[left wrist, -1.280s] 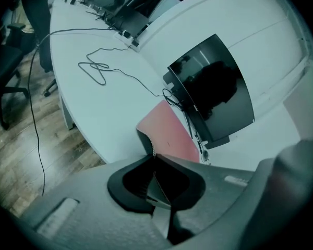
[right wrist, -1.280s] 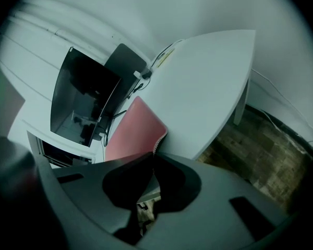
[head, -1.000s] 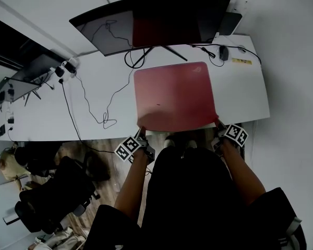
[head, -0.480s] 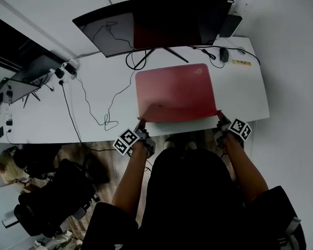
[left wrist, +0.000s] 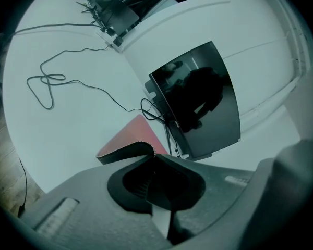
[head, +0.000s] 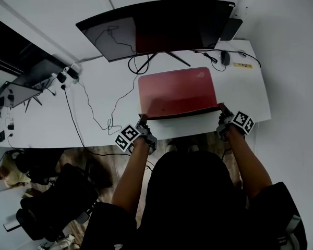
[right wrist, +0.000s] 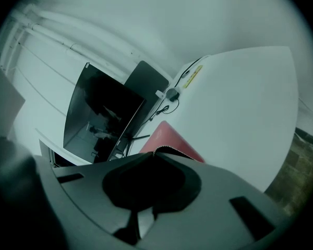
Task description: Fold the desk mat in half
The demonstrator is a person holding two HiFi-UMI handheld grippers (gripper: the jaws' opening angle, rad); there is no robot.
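The red desk mat [head: 177, 90] lies on the white desk [head: 47, 116] in front of the curved monitor [head: 156, 27]. Its near edge is lifted off the desk, and the dark underside shows as a thin strip along that edge. My left gripper [head: 142, 120] is shut on the mat's near left corner. My right gripper [head: 223, 110] is shut on the near right corner. In the left gripper view the mat [left wrist: 129, 137] curls up into the left gripper's [left wrist: 149, 146] jaws. In the right gripper view the mat's [right wrist: 171, 139] stitched edge is pinched in the right gripper's [right wrist: 154, 152] jaws.
A black cable [head: 100, 120] loops across the desk left of the mat, running from a power strip [head: 68, 73]. A mouse [head: 224, 55] and a yellow label [head: 242, 65] lie at the back right. An office chair [head: 57, 197] stands on the floor at lower left.
Both grippers moved away from me toward the monitor, carrying the mat's near edge up and over. A strip of bare desk now shows between the mat and the front edge.
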